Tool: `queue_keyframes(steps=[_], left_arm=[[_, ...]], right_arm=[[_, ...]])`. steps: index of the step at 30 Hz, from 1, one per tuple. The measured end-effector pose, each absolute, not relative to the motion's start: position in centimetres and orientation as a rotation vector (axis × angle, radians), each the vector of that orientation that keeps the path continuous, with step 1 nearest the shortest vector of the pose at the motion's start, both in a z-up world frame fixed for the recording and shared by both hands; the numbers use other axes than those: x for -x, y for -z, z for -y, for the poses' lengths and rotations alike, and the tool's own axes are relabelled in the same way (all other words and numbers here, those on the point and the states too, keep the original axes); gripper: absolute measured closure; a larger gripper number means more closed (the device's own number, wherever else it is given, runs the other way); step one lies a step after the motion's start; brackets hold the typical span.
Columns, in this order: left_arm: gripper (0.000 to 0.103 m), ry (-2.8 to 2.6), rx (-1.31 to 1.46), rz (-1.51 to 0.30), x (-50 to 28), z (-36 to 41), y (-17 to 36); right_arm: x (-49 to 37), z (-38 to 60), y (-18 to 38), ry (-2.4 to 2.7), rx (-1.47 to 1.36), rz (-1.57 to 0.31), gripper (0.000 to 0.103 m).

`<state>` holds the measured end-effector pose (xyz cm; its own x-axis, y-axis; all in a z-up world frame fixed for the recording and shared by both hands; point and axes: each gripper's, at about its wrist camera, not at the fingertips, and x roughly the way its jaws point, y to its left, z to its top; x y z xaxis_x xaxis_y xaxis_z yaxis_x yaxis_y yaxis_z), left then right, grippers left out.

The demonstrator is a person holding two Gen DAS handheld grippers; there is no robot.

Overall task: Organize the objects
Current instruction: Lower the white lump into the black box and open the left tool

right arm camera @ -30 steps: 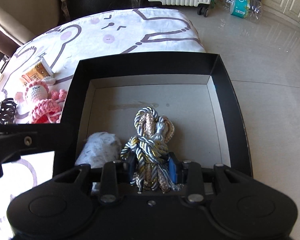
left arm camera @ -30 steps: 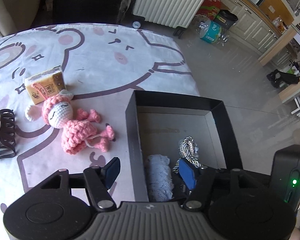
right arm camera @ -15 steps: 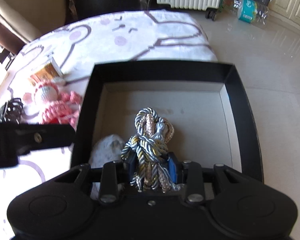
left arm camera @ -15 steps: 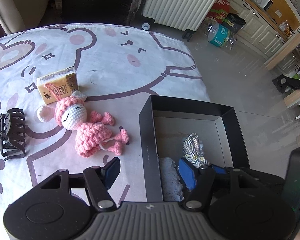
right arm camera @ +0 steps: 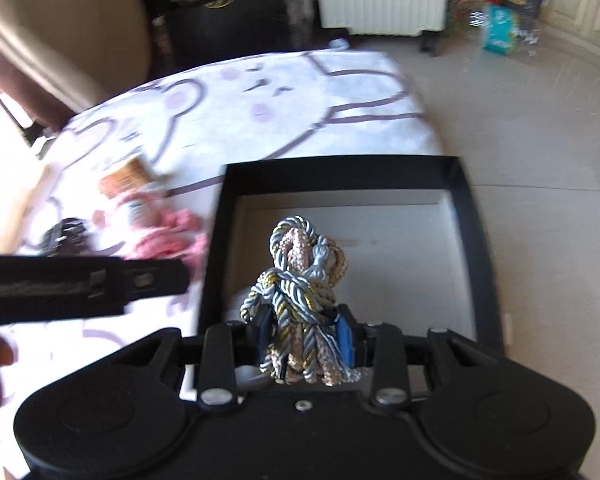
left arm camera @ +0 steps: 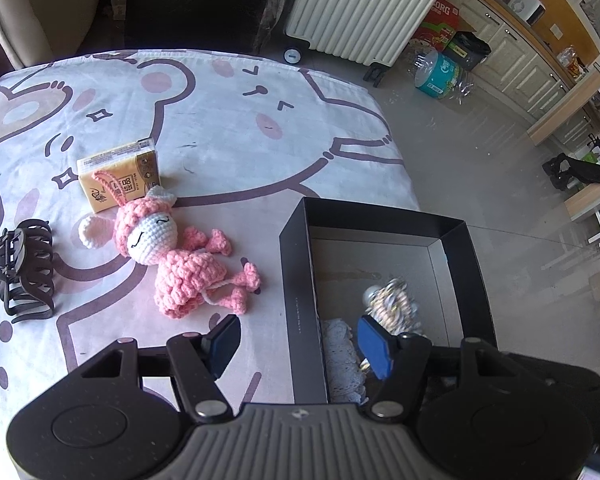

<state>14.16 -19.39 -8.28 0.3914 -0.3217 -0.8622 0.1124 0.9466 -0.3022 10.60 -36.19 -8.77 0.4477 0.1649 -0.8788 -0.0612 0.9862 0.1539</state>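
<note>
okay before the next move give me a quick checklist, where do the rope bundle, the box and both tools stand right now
1. Right tool clamped on rope bundle: ok.
2. Bundle over the box, not over the cloth: ok.
3. Bundle clear of the box floor: cannot tell.
4. Left tool open and empty: ok.
5. Box room for more: ok, only a white lace piece lies inside.
6. Doll, hair claw and tissue pack boxed: not ok, on the cloth.
</note>
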Motion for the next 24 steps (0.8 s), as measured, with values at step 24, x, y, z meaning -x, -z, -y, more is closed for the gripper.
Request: queue_keyframes(steps=[24], left_arm=[[0.038,0.278,0.192,-1.148,-14.3,19.0,8.6]], right_arm=[[-12.0,35.7,12.3,-0.063,0.010,-1.146,0.068]])
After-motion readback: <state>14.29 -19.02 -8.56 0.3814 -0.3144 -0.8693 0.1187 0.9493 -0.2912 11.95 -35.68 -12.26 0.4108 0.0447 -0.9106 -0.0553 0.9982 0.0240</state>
